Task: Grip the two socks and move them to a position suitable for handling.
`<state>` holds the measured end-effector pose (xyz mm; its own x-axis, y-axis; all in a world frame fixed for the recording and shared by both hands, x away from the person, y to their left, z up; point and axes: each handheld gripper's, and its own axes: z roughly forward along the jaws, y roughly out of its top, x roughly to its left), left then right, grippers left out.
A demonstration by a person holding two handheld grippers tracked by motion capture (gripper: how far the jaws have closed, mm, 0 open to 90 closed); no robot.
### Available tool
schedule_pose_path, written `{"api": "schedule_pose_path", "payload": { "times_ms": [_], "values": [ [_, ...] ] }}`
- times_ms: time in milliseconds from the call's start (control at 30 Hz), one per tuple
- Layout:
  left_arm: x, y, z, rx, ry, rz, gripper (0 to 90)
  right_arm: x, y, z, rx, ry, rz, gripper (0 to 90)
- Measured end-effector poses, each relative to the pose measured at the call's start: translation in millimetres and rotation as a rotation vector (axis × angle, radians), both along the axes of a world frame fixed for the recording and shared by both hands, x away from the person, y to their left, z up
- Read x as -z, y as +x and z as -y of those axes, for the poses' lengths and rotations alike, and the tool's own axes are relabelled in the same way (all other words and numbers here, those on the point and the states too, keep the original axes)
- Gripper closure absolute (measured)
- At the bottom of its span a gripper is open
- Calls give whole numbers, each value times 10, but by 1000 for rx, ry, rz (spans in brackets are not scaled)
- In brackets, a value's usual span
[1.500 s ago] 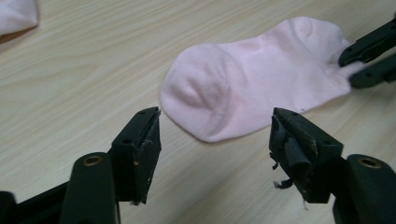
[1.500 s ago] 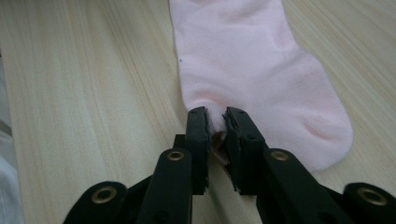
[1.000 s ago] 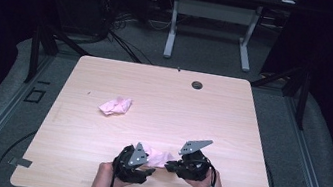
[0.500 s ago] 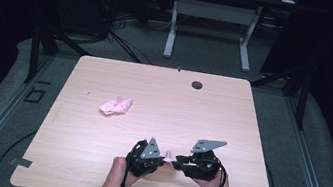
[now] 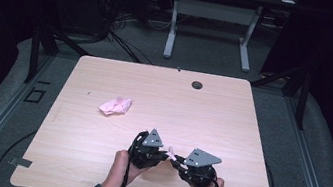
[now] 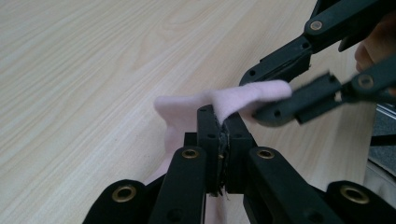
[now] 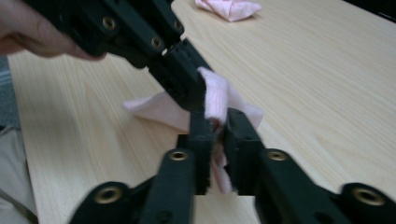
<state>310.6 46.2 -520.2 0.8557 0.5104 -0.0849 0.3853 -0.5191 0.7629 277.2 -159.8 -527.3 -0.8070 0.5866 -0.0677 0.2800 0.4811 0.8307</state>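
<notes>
While both grippers meet near the table's six o'clock edge, we see the left gripper [image 5: 163, 156], whose jaws have just been closing, clamped on one end of a small pink cloth [image 5: 171, 153]; a second ago that cloth lay flat between the hands. The right gripper [image 5: 179, 164] pinches its other end, so we judge it lifted for folding or spreading. A second crumpled pink cloth [image 5: 115, 105] lies at ten o'clock, well apart. Bare wooden table [image 5: 230, 124] offers open room from twelve to three o'clock.
</notes>
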Motion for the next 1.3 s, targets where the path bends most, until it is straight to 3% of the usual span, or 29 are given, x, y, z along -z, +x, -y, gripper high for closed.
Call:
{"api": "schedule_pose_path", "payload": {
  "times_ms": [33,167,233,267,333,367,467,567,667,800,833,967,1000,1033,1100,1133,1267,1300],
  "values": [
    [0,-2,-7,2,-8,-3,881,0,0,0,0,0,0,833],
    [21,-37,-55,31,-27,8,704,-122,51,47,-9,37,-45,858],
    [100,-139,-92,24,-8,45,616,-211,76,71,7,42,-68,860],
    [100,-139,-92,24,-8,45,566,-211,76,71,7,42,-68,860],
    [187,-247,-128,4,10,85,540,-259,86,85,20,51,-83,860],
    [215,-286,-136,-3,13,101,483,-294,97,93,30,52,-101,860],
    [328,-408,-171,-42,49,155,461,-330,114,103,44,51,-122,860],
    [434,-415,-187,-59,77,143,462,-339,121,97,48,52,-132,860],
    [506,-387,-182,-91,110,149,539,-339,128,93,53,57,-144,860],
    [528,-340,-214,-94,92,141,783,-336,123,135,61,64,-157,860],
    [502,-339,-228,-83,86,131,839,-337,119,156,64,67,-159,860],
    [344,-373,-287,-52,55,62,859,-343,92,272,79,85,-201,860],
    [231,-402,-320,-30,55,-1,859,-353,56,341,93,92,-234,860],
    [231,-402,-320,-30,55,-1,858,-353,56,341,93,92,-234,860],
    [130,-428,-352,3,52,-90,853,-348,-4,437,96,102,-313,859],
    [64,-444,-346,27,68,-157,850,-337,-19,460,95,101,-349,859],
    [48,-400,-302,26,97,-192,836,-243,49,530,108,101,-437,857],
    [61,-354,-289,16,109,-199,836,-243,49,530,108,101,-437,857]
  ]
}}
